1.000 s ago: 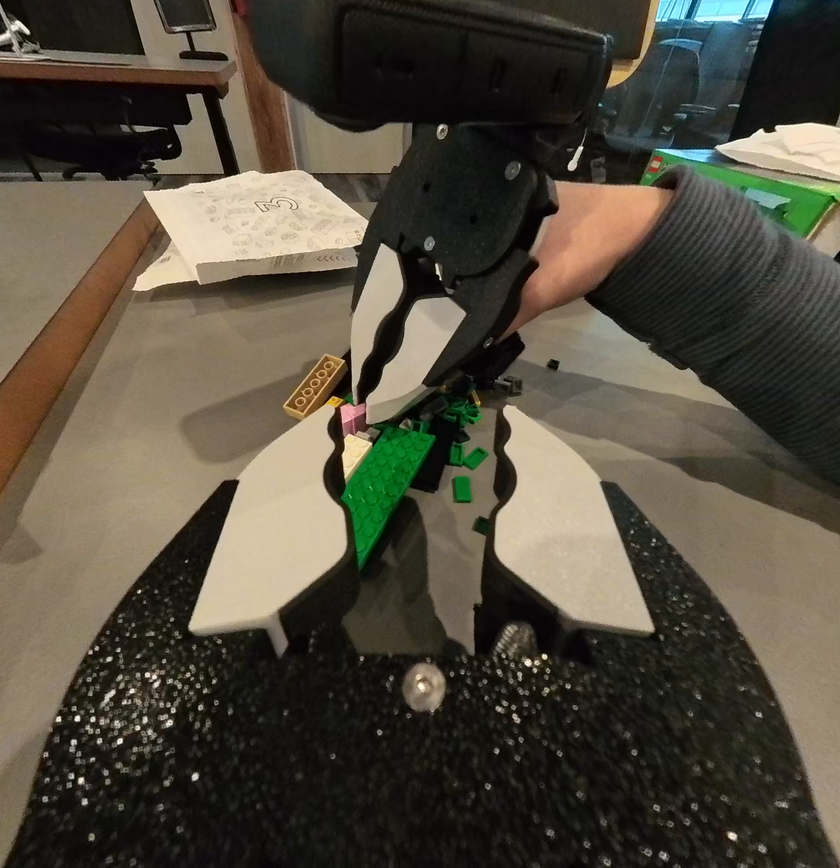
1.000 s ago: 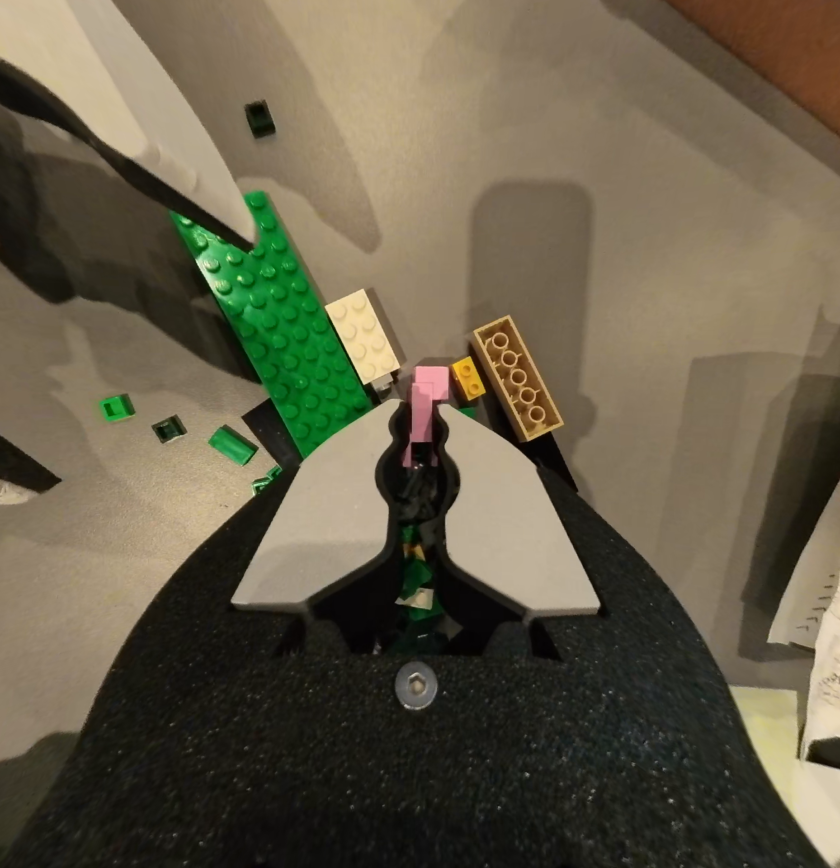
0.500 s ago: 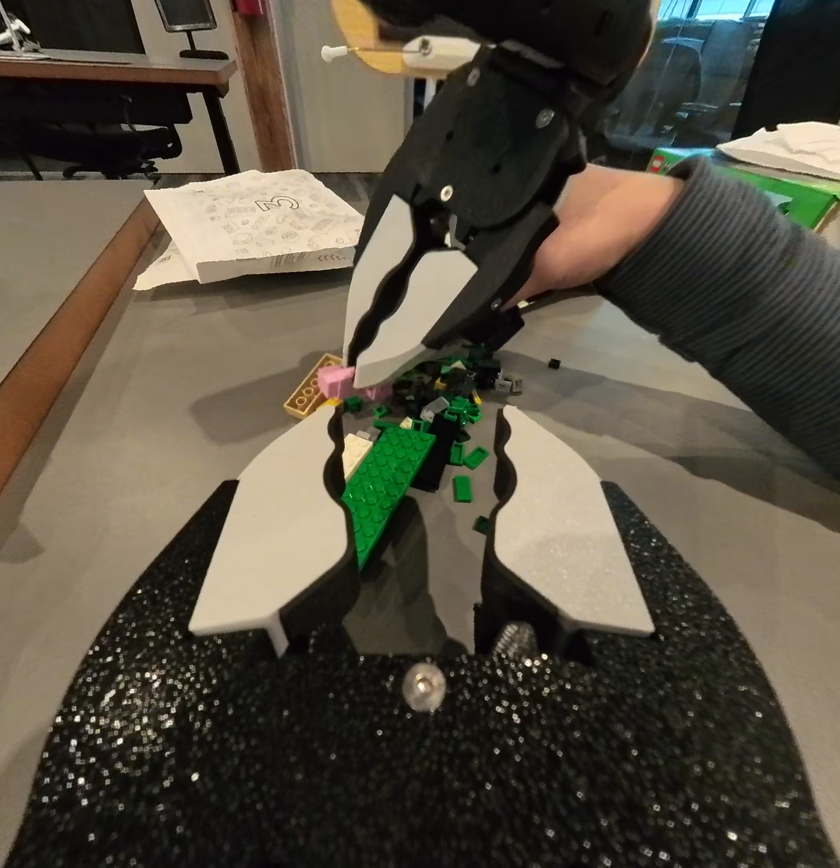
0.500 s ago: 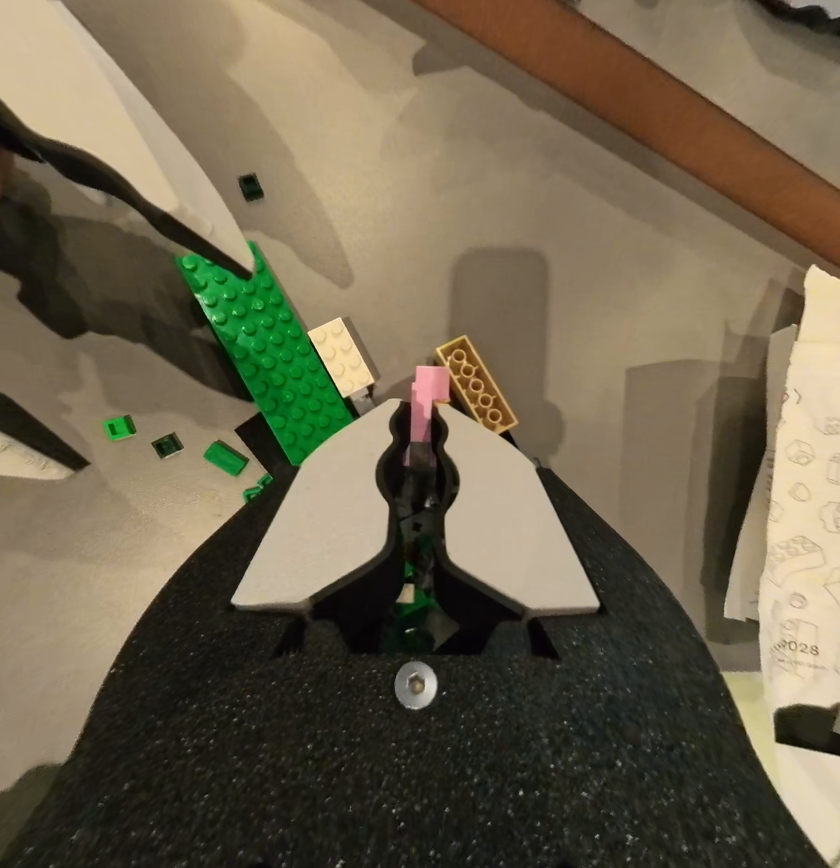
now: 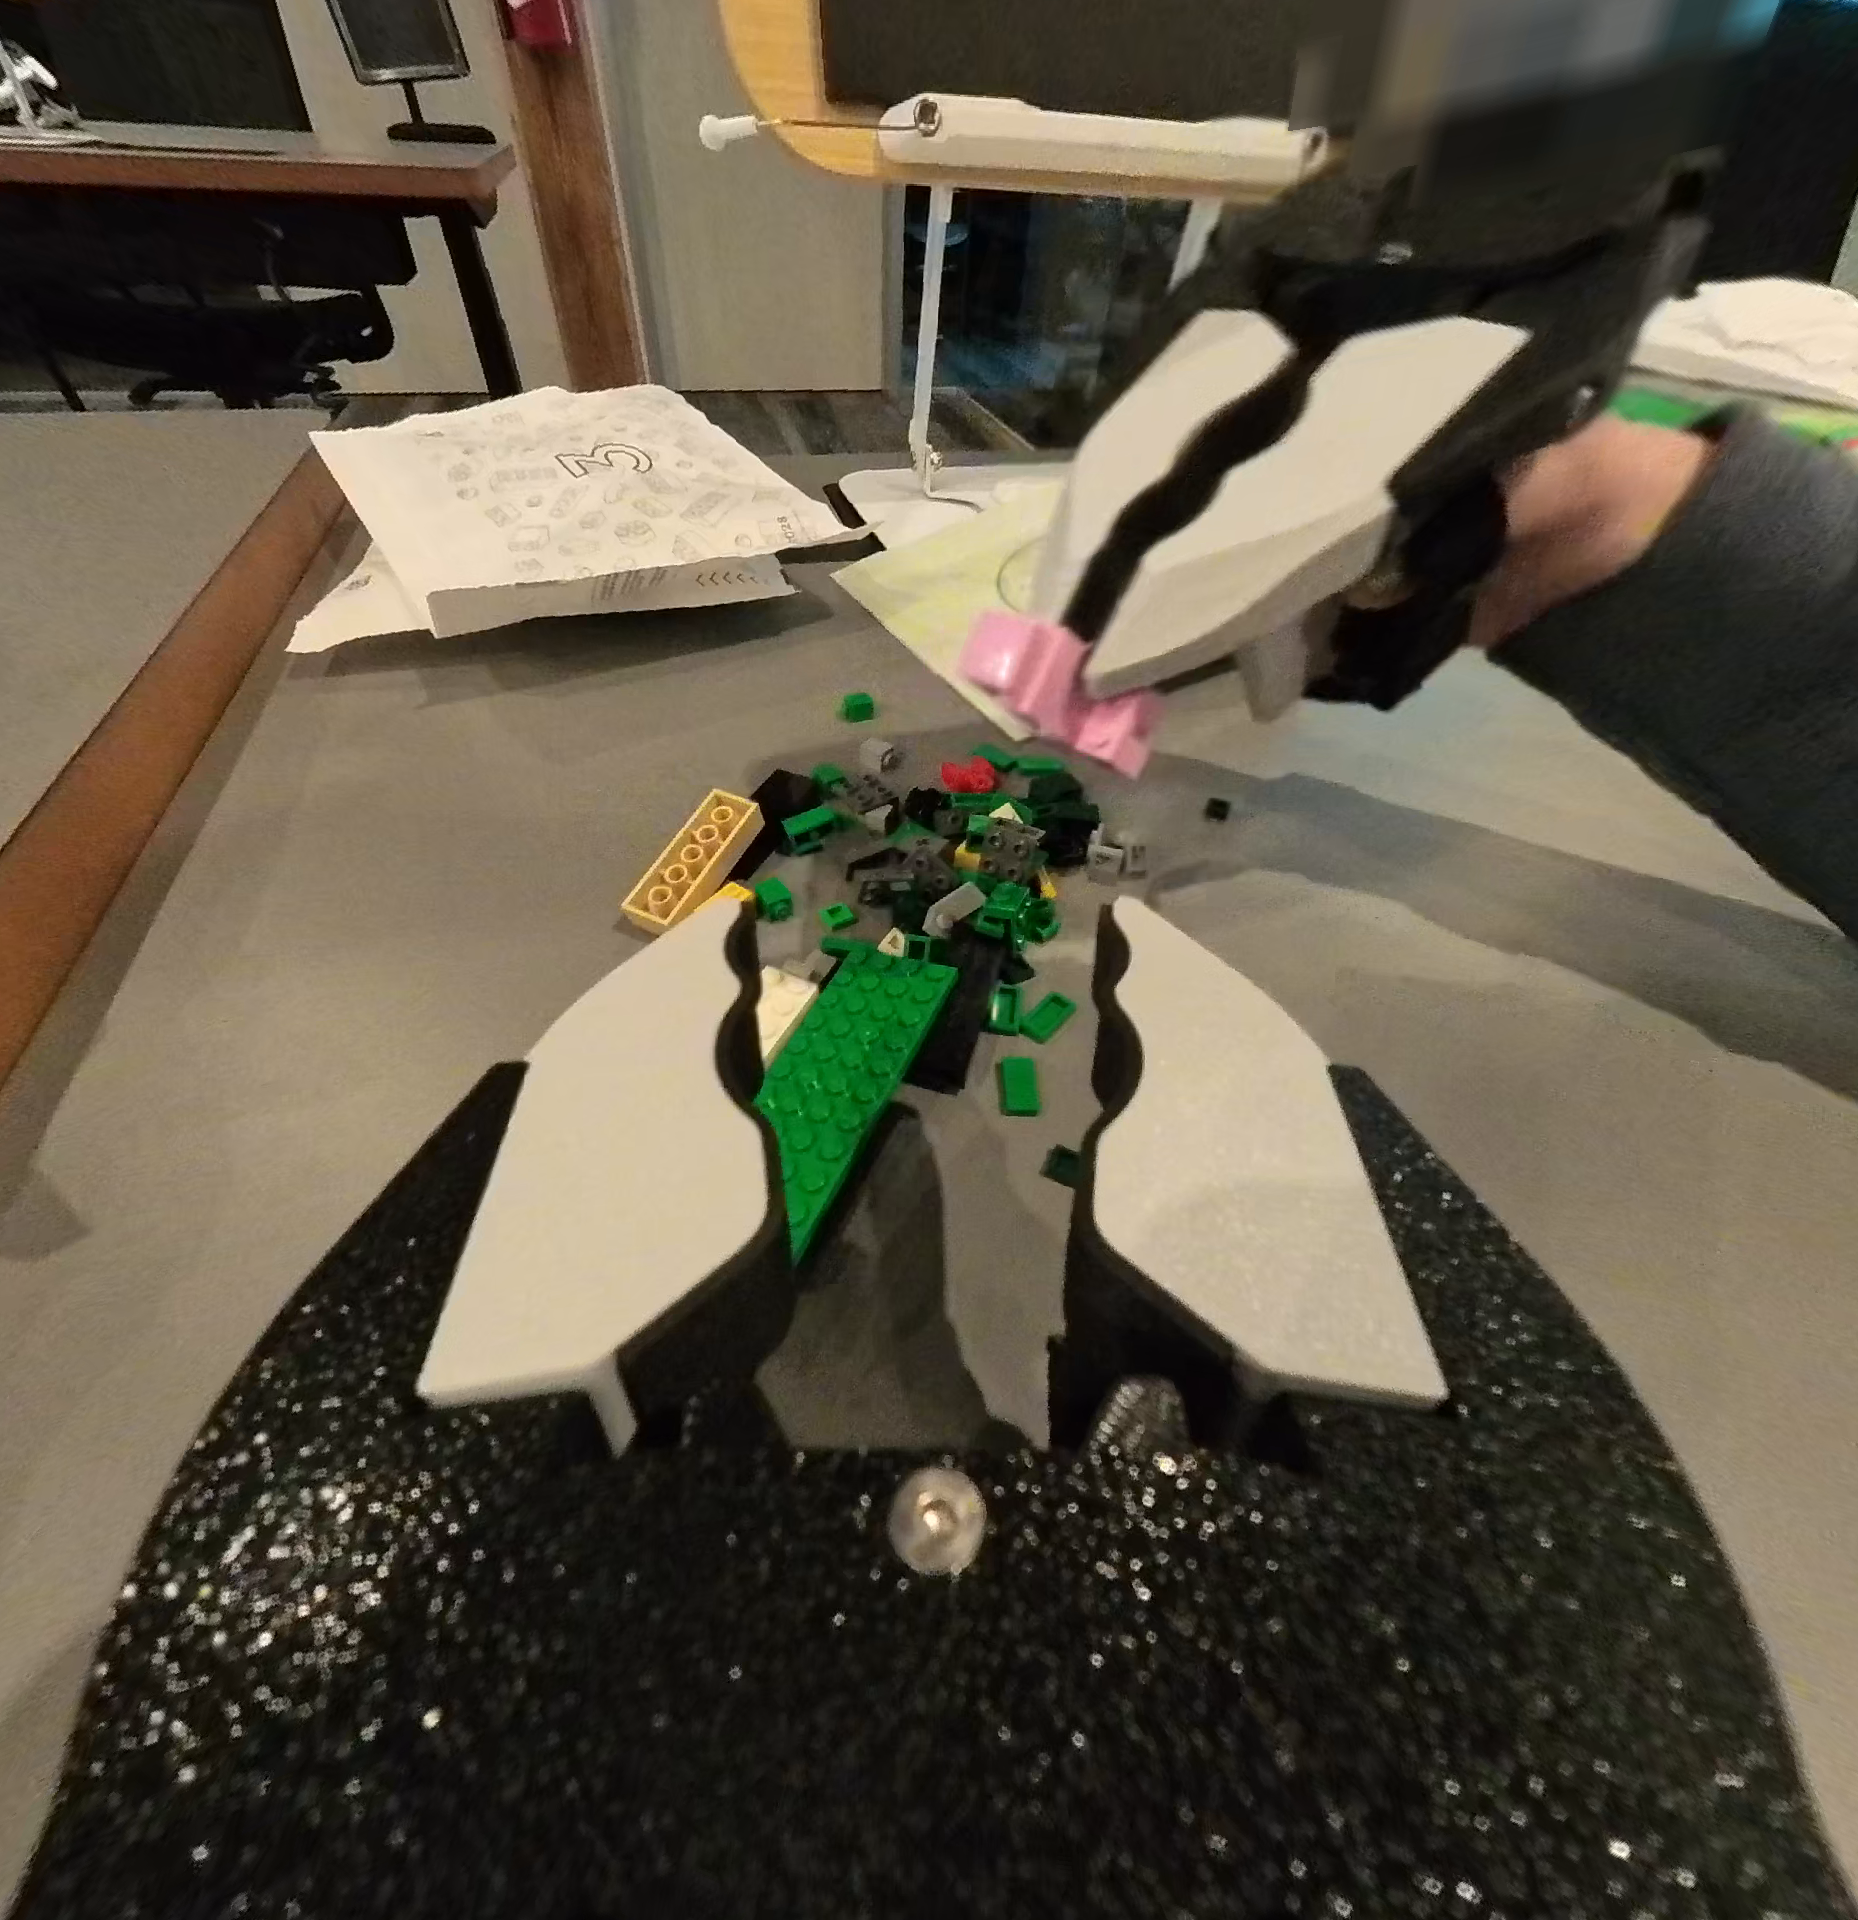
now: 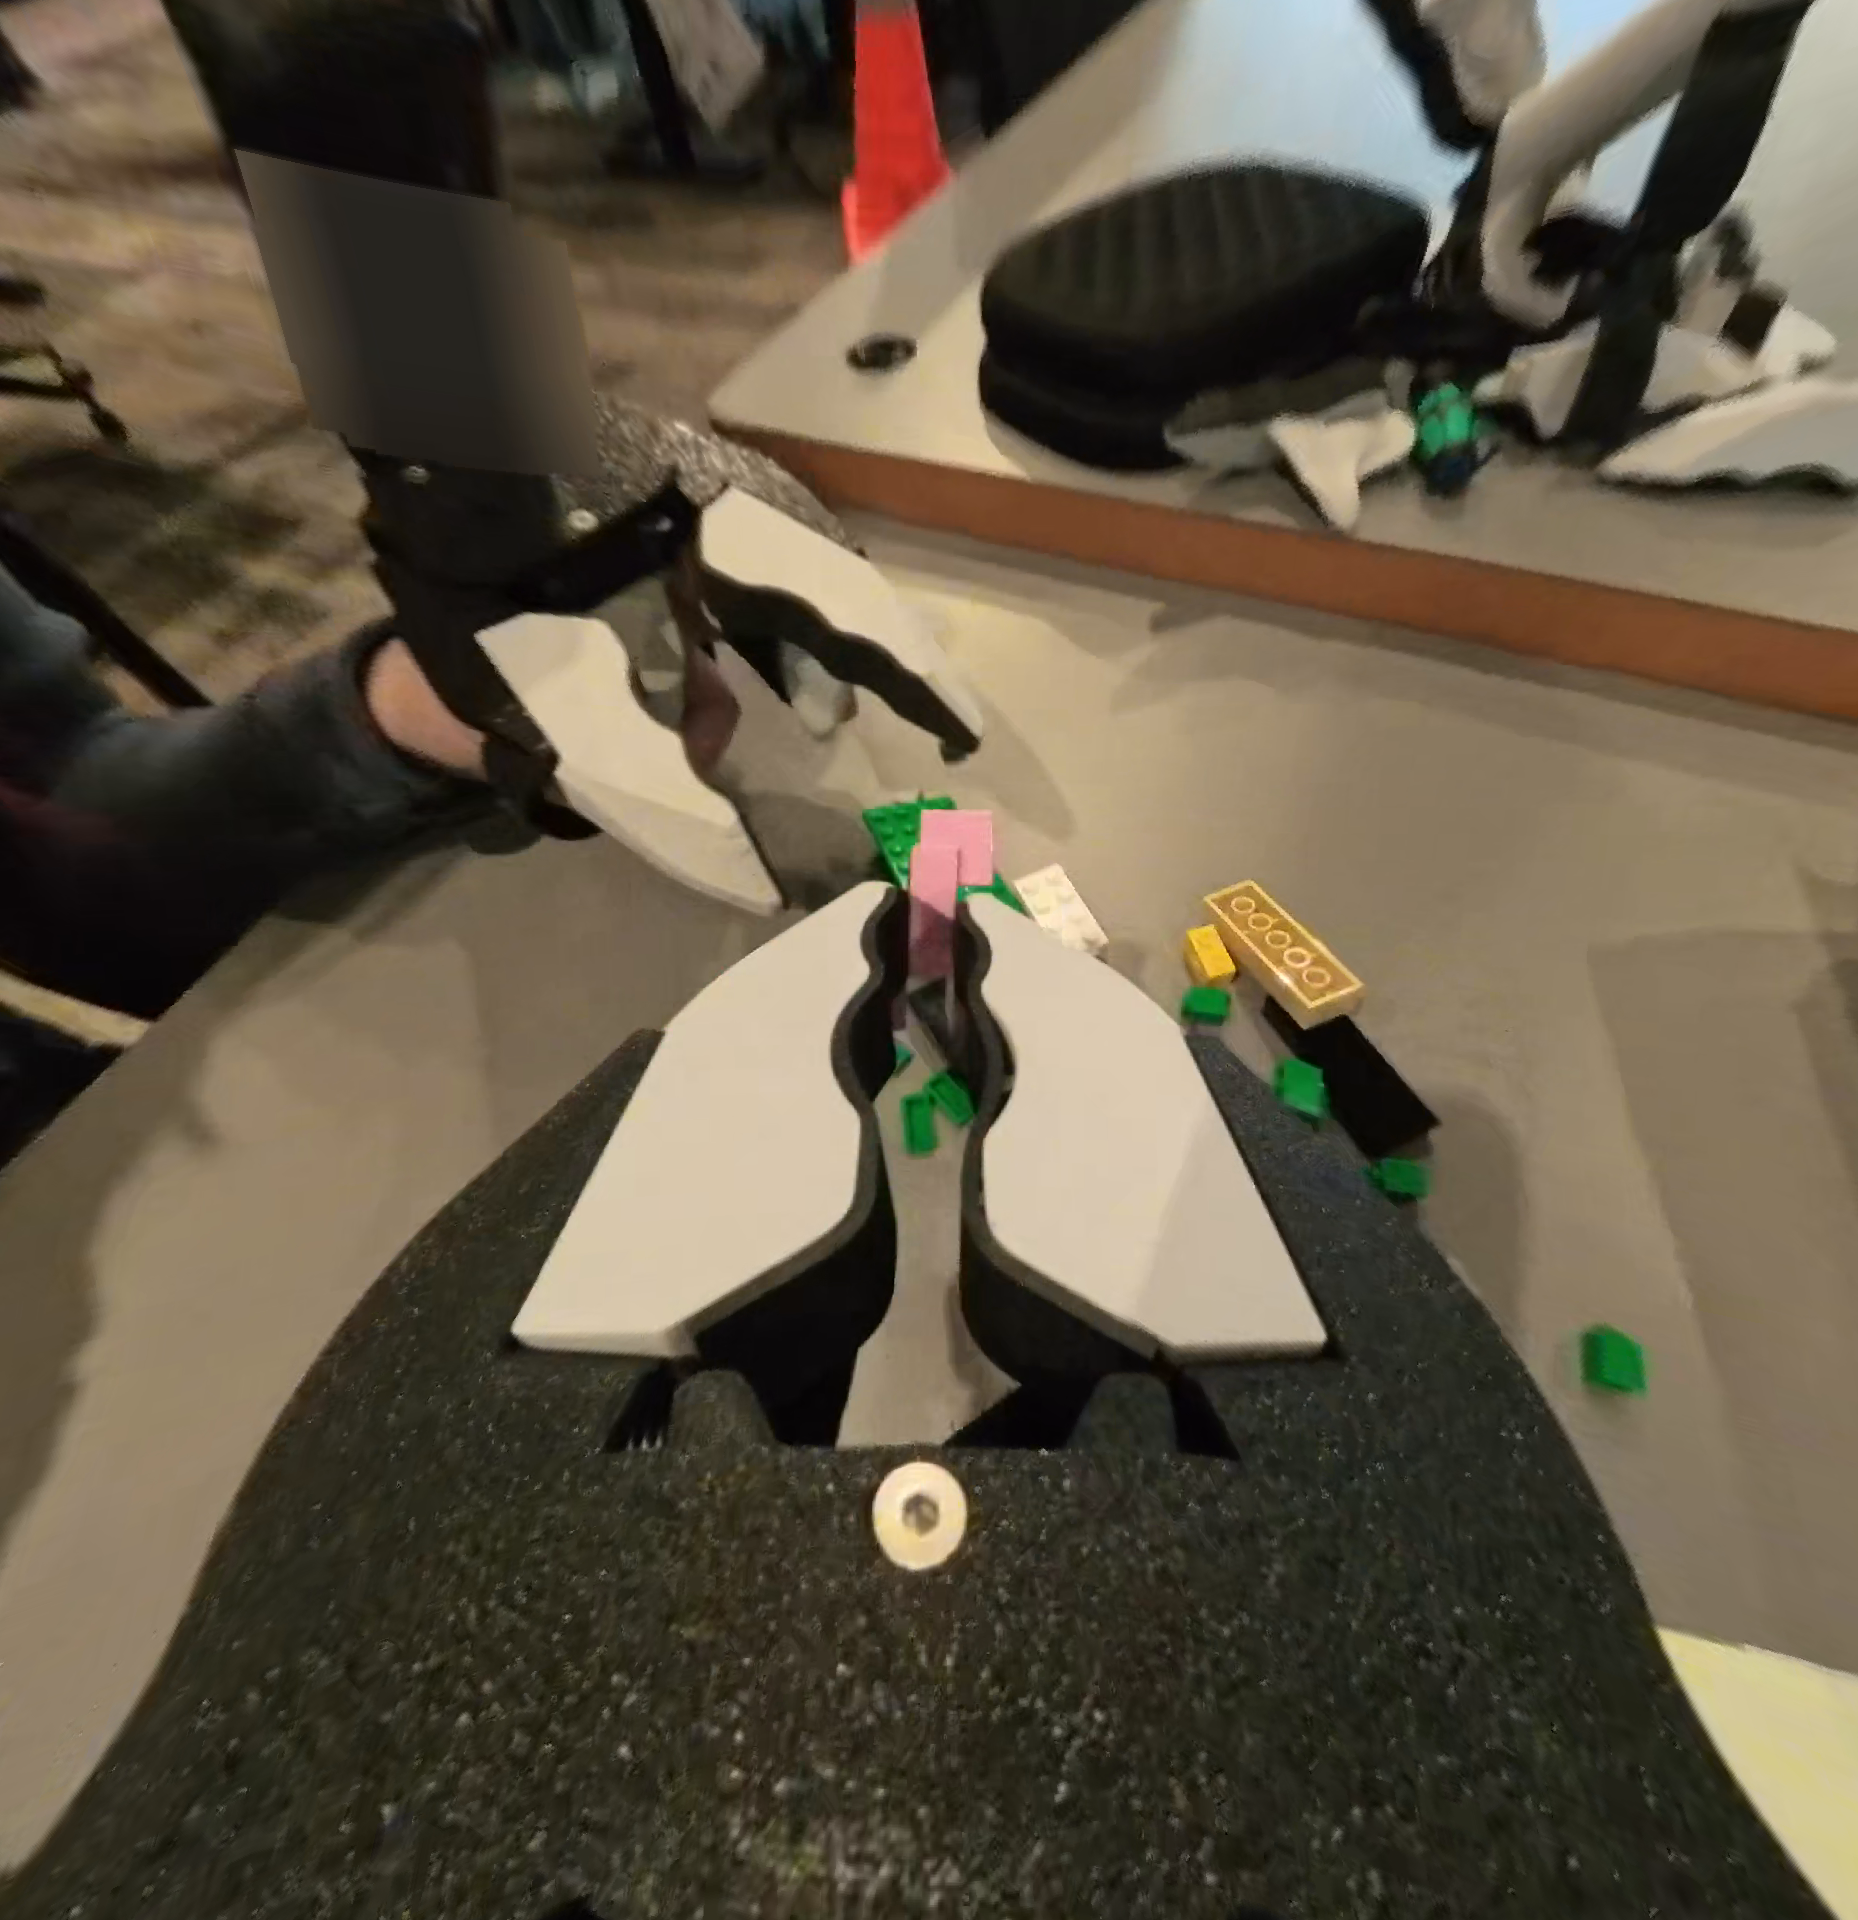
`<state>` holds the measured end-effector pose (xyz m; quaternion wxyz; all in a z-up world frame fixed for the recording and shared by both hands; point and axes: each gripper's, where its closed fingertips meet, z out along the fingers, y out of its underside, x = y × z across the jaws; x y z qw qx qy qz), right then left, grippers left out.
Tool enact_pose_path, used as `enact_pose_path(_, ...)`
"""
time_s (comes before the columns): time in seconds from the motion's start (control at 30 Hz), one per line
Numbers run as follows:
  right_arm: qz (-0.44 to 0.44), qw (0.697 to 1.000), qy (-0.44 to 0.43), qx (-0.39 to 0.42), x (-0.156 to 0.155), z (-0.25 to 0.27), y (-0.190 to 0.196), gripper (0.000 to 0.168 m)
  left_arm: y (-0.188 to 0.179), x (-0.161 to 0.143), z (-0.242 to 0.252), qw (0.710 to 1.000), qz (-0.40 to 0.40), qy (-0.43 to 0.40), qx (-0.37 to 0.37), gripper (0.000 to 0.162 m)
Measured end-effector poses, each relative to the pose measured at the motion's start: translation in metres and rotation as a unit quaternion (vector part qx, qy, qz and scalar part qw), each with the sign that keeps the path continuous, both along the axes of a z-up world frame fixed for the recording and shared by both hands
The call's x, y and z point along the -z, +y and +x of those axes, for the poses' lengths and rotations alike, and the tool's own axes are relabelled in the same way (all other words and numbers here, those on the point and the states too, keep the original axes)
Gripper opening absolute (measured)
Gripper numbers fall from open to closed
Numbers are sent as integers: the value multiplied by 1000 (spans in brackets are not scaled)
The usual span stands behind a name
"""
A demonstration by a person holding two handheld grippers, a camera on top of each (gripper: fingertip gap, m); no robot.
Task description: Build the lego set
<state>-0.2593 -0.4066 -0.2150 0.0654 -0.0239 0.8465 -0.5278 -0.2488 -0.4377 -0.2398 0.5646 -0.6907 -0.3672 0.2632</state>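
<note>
My right gripper [image 6: 930, 899] is shut on a pink piece [image 6: 951, 852] and holds it in the air above the brick pile; in the left wrist view the gripper [image 5: 1076, 649] and the pink piece [image 5: 1050, 691] show at upper right. My left gripper [image 5: 920, 925] is open and empty, low over the table, its fingers either side of a long green plate [image 5: 852, 1049]; it also shows in the right wrist view [image 6: 863, 800]. A pile of small green, black and grey pieces [image 5: 966, 842] lies beyond. A tan brick [image 5: 691, 873] and a white brick [image 5: 785, 1003] lie at left.
A white paper bag [image 5: 572, 509] lies at the back left, a yellowish sheet [image 5: 956, 566] behind the pile. A wooden strip [image 5: 125, 727] divides the grey tables. A black case [image 6: 1195, 312] and white bags [image 6: 1683, 416] lie on the neighbouring table. A green box [image 5: 1850, 416] stands far right. The left gripper's tips are roughly 5 centimeters from the right gripper's. The long green plate [image 5: 852, 1049] lies around 6 centimeters away from my left fingertips.
My right gripper has lifted the pink piece up from the pile and carried it to the right and higher. My left gripper has stayed open in place.
</note>
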Motion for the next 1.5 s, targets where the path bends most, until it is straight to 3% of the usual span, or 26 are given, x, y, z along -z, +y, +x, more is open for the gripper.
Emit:
enact_pose_path(0.13, -80, 991, 75, 73, -6, 1, 22, 8, 3, -1, 1, 1000, 2, 3, 9, 62)
enact_pose_path(0.27, -61, 966, 176, 177, 7, 1, 46, 8, 8, -3, 4, 1000, 4, 9, 25, 62)
enact_pose_path(0.4, -41, 925, 311, 216, 14, 18, 54, 8, 26, -10, 15, 994, 57, -8, 90, 60)
enact_pose_path(0.57, 1, 840, 503, 206, 16, 37, 49, 8, 48, -12, 30, 981, 96, -42, 165, 57)
enact_pose_path(0.87, -12, 835, 520, 180, 18, 51, 36, 8, 59, -22, 40, 968, 132, -38, 209, 42)
enact_pose_path(1.03, -9, 833, 527, 168, 21, 56, 32, 8, 64, -10, 42, 968, 106, -65, 218, 40)
enact_pose_path(1.2, -11, 832, 530, 163, 21, 58, 30, 8, 66, -8, 44, 965, 105, -74, 228, 22)
enact_pose_path(1.5, -15, 835, 525, 163, 22, 58, 31, 8, 67, -6, 47, 963, 101, -78, 239, 17)
